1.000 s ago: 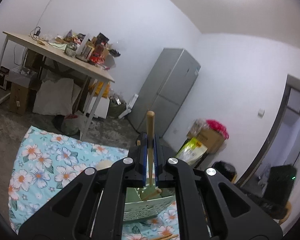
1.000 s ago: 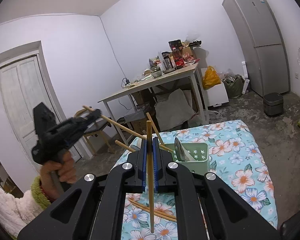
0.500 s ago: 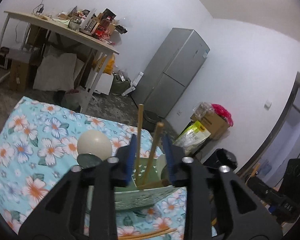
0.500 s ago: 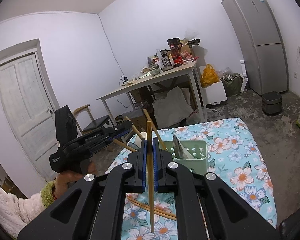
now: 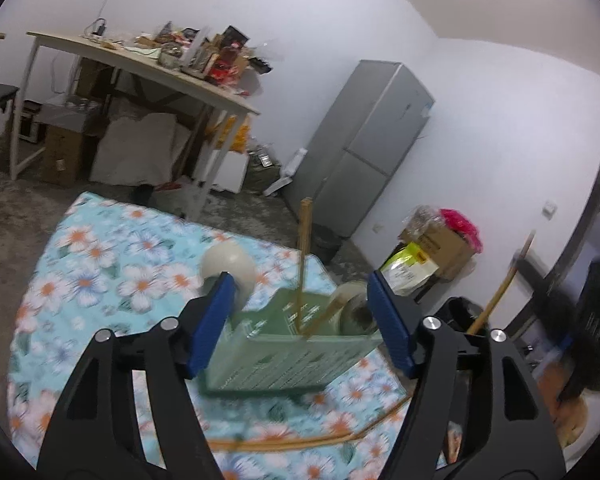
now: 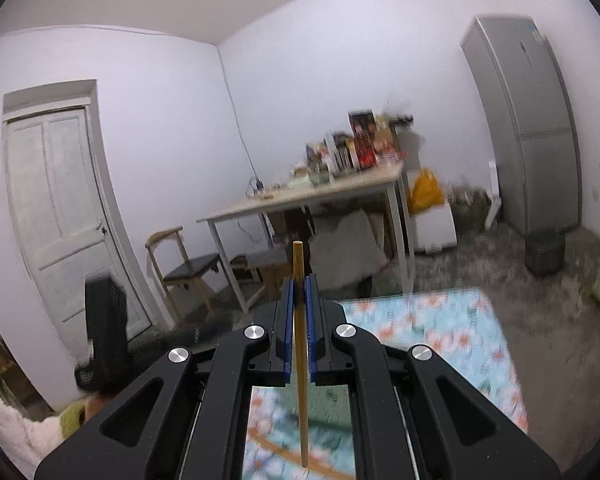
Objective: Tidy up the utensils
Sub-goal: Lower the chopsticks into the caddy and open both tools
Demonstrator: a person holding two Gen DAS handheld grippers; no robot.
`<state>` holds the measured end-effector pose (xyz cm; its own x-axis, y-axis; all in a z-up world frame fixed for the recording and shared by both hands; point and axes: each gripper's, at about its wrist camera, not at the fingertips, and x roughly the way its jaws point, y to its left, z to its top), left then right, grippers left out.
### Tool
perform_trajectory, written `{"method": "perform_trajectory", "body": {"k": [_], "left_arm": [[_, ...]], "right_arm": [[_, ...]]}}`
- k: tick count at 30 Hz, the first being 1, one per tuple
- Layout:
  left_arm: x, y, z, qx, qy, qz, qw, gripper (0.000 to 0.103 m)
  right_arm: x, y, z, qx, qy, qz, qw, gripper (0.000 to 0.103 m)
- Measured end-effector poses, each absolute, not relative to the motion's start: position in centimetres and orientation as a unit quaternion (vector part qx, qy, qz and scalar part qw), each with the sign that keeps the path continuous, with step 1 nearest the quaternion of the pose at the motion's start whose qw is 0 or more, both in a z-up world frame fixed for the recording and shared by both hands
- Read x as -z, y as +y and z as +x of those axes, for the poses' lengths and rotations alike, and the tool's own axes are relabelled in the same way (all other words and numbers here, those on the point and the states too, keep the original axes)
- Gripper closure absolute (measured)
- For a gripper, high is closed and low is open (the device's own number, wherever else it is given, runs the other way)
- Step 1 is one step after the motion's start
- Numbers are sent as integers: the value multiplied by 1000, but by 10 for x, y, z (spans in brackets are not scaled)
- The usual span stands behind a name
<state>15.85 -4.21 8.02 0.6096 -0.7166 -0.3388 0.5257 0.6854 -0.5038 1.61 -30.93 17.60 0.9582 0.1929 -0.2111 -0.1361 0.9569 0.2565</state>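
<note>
With left gripper (image 5: 300, 312) jaws opening over the green basket (image 5: 284, 356), nothing between, I have right gripper (image 6: 299, 300) clamping a chopstick (image 6: 300, 360), and loose chopsticks (image 5: 320, 440) left on the cloth.

1. The left gripper (image 5: 300, 304) has a matte black frame with two broad arms, each pierced by a long rounded-triangle cut-out.
2. Round silver screw heads sit at its linkage joints, two on each side.
3. Its pads (image 5: 214, 318) are deep blue slabs faced with fine ribbing.
4. The right gripper (image 6: 299, 292) is the same build: black arms, matching cut-outs, four bright screws.
5. Its blue ribbed pads (image 6: 287, 320) are set in black holders.
6. Seen from the right wrist, the left gripper's black handle block carries a small white label, too blurred to read.
7. Below it is a fluffy white sleeve (image 6: 12, 428) with a yellow-green cuff (image 6: 72, 420).
</note>
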Motion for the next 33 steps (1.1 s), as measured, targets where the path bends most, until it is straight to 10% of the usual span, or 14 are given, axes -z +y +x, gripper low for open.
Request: {"method": "perform_trajectory", "body": {"k": [12,25,27,29,33], "left_arm": [[-34,-16,127,280,323,-119,896,16],[-25,-25,125,252,335,-85,904,15],[-24,-26,126,248,337,-86,904,15],[-22,-25,127,244,341,-87,904,15],[-20,-23,131,233,346,-86,905,15]], "right_arm": [[-225,-302,64,-78,43,53,995,97],[-156,-273,134,-69,140,-29,987,96],[-150,-270,136,-69,160,-35,984,89],[-151,-272,133,-73,159,-25,984,62],[-161,-286,117,-75,138,7,988,55]]}}
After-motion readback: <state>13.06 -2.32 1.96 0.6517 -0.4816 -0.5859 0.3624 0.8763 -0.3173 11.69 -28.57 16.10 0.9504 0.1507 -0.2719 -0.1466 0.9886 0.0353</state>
